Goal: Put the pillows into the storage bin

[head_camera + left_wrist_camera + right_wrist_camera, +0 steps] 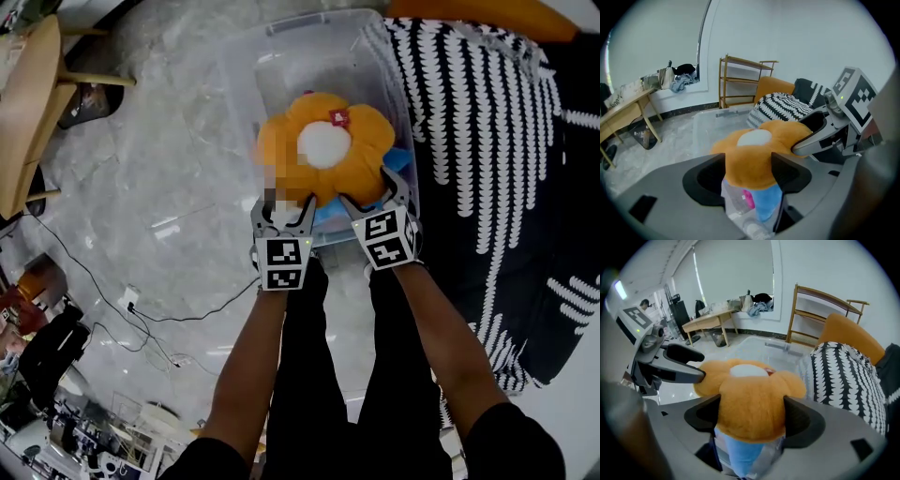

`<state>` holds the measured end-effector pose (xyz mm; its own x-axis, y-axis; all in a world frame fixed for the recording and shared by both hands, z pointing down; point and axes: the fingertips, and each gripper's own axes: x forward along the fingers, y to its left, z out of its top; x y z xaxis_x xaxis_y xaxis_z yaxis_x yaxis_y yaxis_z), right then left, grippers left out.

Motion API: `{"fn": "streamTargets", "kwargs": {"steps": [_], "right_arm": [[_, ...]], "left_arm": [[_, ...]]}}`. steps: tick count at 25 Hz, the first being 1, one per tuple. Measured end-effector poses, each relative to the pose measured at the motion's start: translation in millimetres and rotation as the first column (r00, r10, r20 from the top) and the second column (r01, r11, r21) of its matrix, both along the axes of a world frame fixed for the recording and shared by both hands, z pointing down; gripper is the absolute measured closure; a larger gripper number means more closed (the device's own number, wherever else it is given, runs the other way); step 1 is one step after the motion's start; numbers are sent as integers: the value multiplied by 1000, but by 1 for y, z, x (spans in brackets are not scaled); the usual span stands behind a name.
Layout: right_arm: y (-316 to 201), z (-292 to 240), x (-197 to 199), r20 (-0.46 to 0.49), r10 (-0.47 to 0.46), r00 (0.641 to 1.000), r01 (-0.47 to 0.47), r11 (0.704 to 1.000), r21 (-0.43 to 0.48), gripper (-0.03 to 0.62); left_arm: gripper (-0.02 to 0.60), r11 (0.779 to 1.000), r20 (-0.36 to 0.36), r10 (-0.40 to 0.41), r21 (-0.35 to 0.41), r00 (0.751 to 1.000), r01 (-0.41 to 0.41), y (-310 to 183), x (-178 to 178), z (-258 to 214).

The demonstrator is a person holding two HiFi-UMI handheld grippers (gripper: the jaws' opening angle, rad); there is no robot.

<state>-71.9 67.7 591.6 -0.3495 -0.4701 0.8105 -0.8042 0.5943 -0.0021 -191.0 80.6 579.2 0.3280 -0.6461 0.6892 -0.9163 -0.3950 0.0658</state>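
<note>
A wooden table [28, 103] stands at the head view's 10 o'clock edge. The left gripper [286, 208] sits at 7 o'clock of the orange flower pillow [361, 131], its jaws apart with one plush petal lying between them. That pillow rests on a blue pillow [328, 214] in the clear storage bin [281, 66], bulging above the rim. The bin stands on the marble floor [169, 169], at 12 o'clock of both grippers. The right gripper [373, 192], at the flower pillow's 5 o'clock, is likewise spread around another petal. A black-and-white patterned cushion [478, 122] lies just beside the bin at 3 o'clock.
</note>
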Motion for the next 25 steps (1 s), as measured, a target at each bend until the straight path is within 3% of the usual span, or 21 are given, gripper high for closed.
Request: {"fn": "streamTargets", "kwargs": {"steps": [4,12,19,25], "right_arm": [[4,-2,-5,-38,-37,999,38,999,27,172],[20,-44,1,64,32,997,-36,998,54,143],[-1,-132,20,161,116,980,-139,980,142,151],[-5,-217,32,175,108,979,-145,965,217,152]], "left_arm": [[278,999,15,38,6,999,-39,6,0,-1],[278,997,-23,71,43,997,-70,12,18,-32],[278,987,-35,93,139,995,-87,-9,33,-108],[278,974,-69,78,217,995,-62,-17,41,-201]]}}
